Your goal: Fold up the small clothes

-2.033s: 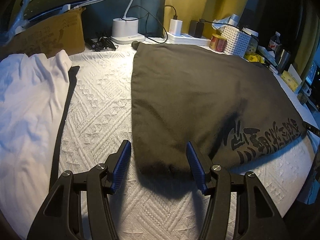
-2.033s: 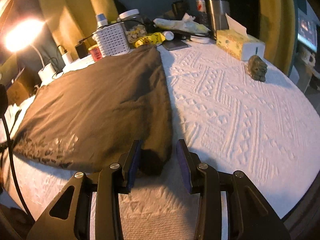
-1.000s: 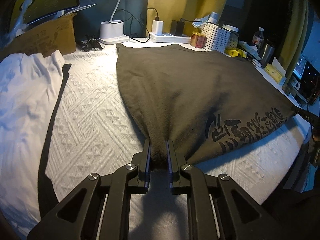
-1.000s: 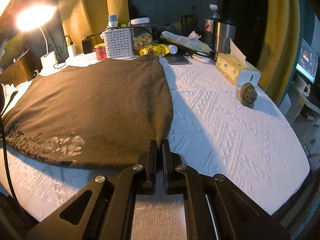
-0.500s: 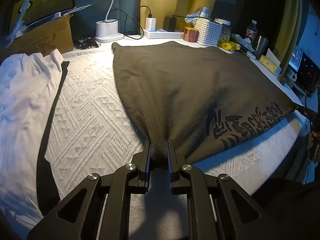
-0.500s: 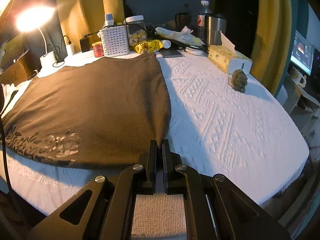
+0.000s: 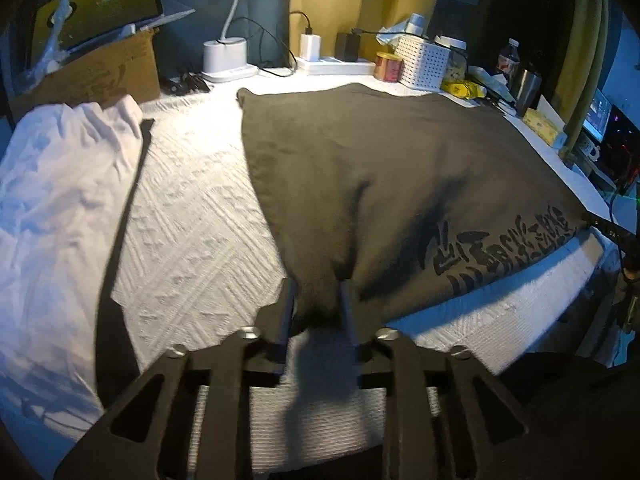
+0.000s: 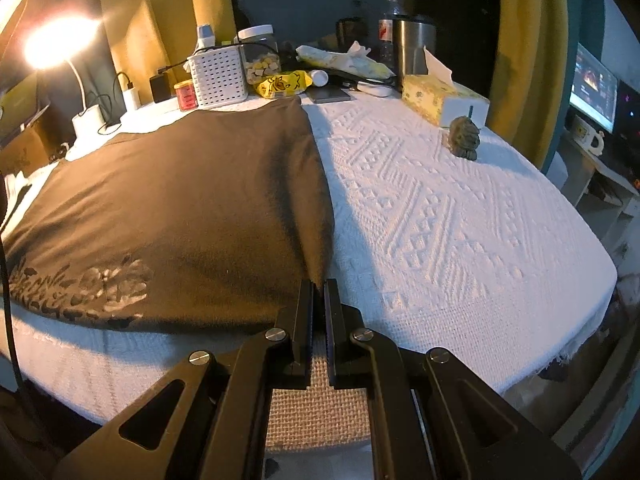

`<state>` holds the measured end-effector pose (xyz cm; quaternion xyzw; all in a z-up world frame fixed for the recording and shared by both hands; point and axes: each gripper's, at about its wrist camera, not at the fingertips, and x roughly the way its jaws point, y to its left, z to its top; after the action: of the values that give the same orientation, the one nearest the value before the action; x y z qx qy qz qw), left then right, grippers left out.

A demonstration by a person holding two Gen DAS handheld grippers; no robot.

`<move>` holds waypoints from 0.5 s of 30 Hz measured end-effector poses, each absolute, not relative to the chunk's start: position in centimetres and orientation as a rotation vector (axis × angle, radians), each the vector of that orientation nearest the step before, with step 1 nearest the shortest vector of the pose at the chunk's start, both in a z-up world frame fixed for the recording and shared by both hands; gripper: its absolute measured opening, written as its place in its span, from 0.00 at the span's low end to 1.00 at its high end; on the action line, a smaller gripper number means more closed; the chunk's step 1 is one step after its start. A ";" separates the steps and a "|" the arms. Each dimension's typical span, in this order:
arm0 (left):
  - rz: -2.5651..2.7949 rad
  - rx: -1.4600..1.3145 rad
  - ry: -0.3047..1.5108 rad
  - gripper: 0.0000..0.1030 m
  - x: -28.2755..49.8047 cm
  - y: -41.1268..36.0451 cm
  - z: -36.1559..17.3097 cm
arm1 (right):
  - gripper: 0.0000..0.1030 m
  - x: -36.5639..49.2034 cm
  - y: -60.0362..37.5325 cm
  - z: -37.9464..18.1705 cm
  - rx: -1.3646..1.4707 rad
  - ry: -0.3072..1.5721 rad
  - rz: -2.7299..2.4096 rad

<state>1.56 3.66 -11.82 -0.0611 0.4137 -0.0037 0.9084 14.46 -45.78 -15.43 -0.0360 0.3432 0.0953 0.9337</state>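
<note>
Change: left claw (image 7: 315, 308) fingers stand a little wider than half a second ago, dark cloth bunched between them; that view is blurred, so whether the grip holds cannot be told.
Left claw: at the near left corner of the shirt (image 7: 380, 184), low over the surface (image 7: 192, 240).
Right claw (image 8: 319, 312): fingers pressed nearly together, pinching the shirt's (image 8: 180, 200) near right corner.
Shirt: dark brown, spread flat on the white woven cloth of the surface (image 8: 440, 220); printed lettering (image 7: 500, 248) along its near edge; near corners drawn up into ridges at each claw.
White garment (image 7: 52, 208): crumpled, left of the shirt, apart from it.
Far edge: lamp base (image 7: 224, 58), cardboard box (image 7: 92, 76), white basket (image 8: 218, 76), red tin (image 8: 185, 96), jar (image 8: 260, 54).
Right side: tissue box (image 8: 440, 100), steel tumbler (image 8: 412, 46), small dark figurine (image 8: 464, 138), all clear of the shirt.
</note>
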 end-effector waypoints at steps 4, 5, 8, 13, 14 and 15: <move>-0.012 -0.160 0.831 0.37 2.1 4.6 -11.2 | 0.10 14.7 -46.1 -15.4 -0.054 0.721 0.194; -0.010 -0.160 0.830 0.37 2.5 4.8 -11.2 | 0.13 14.8 -46.0 -15.3 -0.055 0.724 0.197; 0.006 -0.162 0.827 0.37 4.2 5.6 -11.2 | 0.43 14.9 -45.9 -15.2 -0.069 0.731 0.182; 0.033 -0.175 0.824 0.37 7.2 7.1 -11.7 | 0.45 15.3 -46.0 -14.6 -0.058 0.720 0.177; 0.038 -0.169 0.827 0.37 7.9 7.2 -11.9 | 0.45 15.5 -45.9 -14.5 -0.057 0.720 0.176; 0.039 -0.168 0.830 0.37 8.6 7.5 -12.1 | 0.45 15.7 -45.8 -14.4 -0.056 0.720 0.176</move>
<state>8.62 7.47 -12.12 -0.0813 0.4025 0.0191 0.9116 15.75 -45.81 -14.41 -0.0275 0.3520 0.0860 0.9316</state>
